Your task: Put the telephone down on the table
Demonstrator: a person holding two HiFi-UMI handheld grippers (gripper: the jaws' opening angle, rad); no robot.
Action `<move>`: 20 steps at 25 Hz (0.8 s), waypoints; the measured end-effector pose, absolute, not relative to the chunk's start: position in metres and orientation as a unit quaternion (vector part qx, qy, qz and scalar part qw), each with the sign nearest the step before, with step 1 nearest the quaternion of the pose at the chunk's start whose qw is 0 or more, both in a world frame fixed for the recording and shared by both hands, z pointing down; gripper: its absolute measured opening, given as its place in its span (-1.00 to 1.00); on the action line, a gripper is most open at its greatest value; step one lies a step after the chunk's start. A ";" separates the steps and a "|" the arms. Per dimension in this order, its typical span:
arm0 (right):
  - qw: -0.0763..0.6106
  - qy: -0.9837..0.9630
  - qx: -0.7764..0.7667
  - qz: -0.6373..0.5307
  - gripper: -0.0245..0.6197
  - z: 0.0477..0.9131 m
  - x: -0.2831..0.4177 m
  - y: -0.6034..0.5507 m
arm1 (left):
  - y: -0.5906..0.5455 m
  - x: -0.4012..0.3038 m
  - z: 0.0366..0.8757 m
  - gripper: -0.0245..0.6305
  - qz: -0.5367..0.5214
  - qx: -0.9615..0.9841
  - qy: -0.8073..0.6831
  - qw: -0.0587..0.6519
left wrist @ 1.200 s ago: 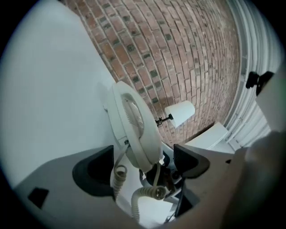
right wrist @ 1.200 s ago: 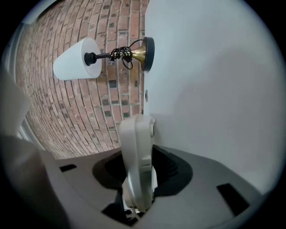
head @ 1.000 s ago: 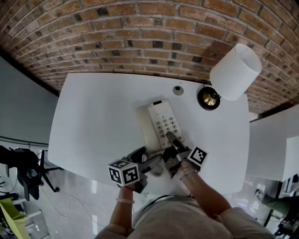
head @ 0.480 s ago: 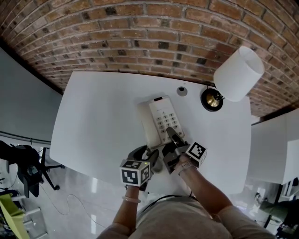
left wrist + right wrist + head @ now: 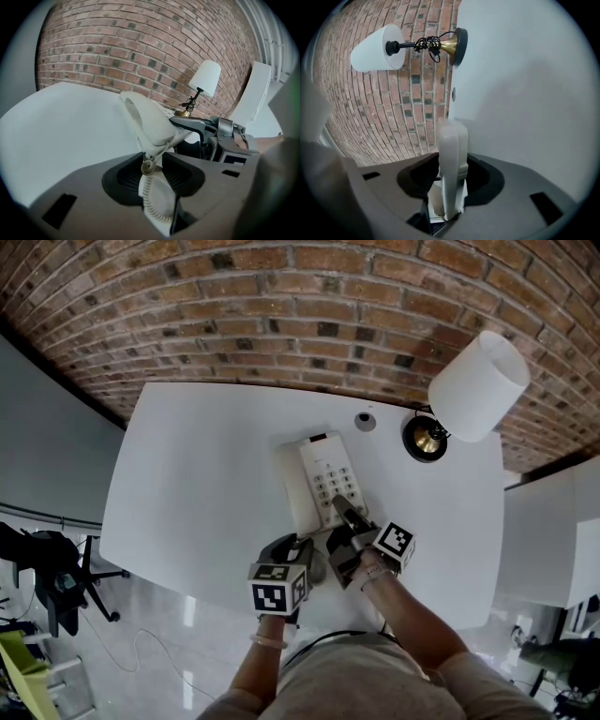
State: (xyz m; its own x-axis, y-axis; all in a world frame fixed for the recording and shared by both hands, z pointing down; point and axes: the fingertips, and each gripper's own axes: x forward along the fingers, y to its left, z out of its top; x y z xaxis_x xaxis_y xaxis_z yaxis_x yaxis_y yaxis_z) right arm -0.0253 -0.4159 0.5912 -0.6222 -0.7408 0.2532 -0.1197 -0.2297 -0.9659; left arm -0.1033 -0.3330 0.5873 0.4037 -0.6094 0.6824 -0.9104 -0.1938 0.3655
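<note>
Narrowing the jaws of the left gripper (image 5: 154,161) just now round the coiled cord (image 5: 149,192), leaving a gap beside it, and reaching the near end of the handset (image 5: 145,117) with the tips. Clamping the near edge of the telephone (image 5: 328,486) with the right gripper (image 5: 450,161), pressing on both faces and hiding the lowest part of that edge between the pads. Sitting on the white table (image 5: 206,474): one telephone, carrying the handset along its left side and losing its nearest keys under the right gripper. Standing further back: one small round fitting (image 5: 365,422), too small to identify, and one lamp (image 5: 473,385). Closing the scene behind, a brick wall (image 5: 281,315).
</note>
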 end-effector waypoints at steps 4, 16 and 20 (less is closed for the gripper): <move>0.205 0.591 -0.364 -0.690 -0.44 0.592 -0.026 -0.411 | -0.332 -0.105 0.590 -0.54 0.194 0.742 -0.513 0.386; 0.136 0.641 -0.345 -0.672 -0.35 0.587 -0.029 -0.392 | -0.332 -0.109 0.593 -0.61 0.194 0.732 -0.520 0.395; 0.073 0.675 -0.337 -0.652 -0.36 0.592 -0.027 -0.378 | -0.333 -0.111 0.598 -0.64 0.195 0.728 -0.523 0.397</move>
